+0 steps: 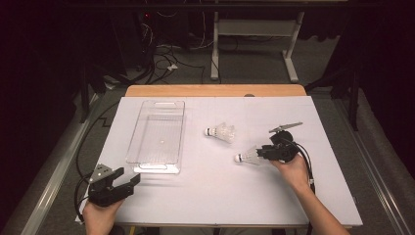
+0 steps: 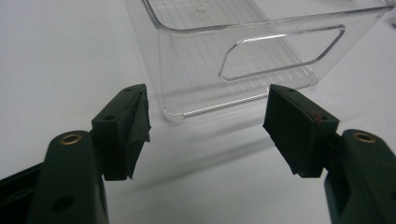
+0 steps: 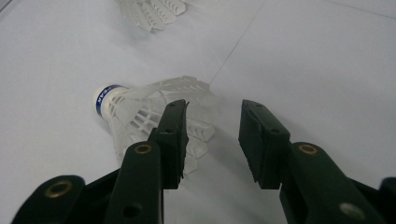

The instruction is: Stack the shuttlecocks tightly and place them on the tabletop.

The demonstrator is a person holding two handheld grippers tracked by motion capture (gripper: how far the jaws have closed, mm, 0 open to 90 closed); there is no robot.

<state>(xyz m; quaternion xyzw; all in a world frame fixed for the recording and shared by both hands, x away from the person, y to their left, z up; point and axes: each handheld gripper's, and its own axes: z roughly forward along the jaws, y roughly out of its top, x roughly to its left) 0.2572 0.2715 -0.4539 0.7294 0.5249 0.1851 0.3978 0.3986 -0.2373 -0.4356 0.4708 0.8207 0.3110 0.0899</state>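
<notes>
Bin (image 1: 157,132) left, two shuttlecocks (image 1: 221,132) right

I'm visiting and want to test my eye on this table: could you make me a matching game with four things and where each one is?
Things:
1. clear plastic bin
2. far shuttlecock
3. near shuttlecock
4. left claw

Places or states:
A. lies alone on its side in the middle of the white table
B. right at the tips of the right claw
C. open and empty-handed, pointing at the bin's near end
D. stands empty on the left half of the table

Pairs: 1-D, 2-A, 3-B, 4-C
</notes>
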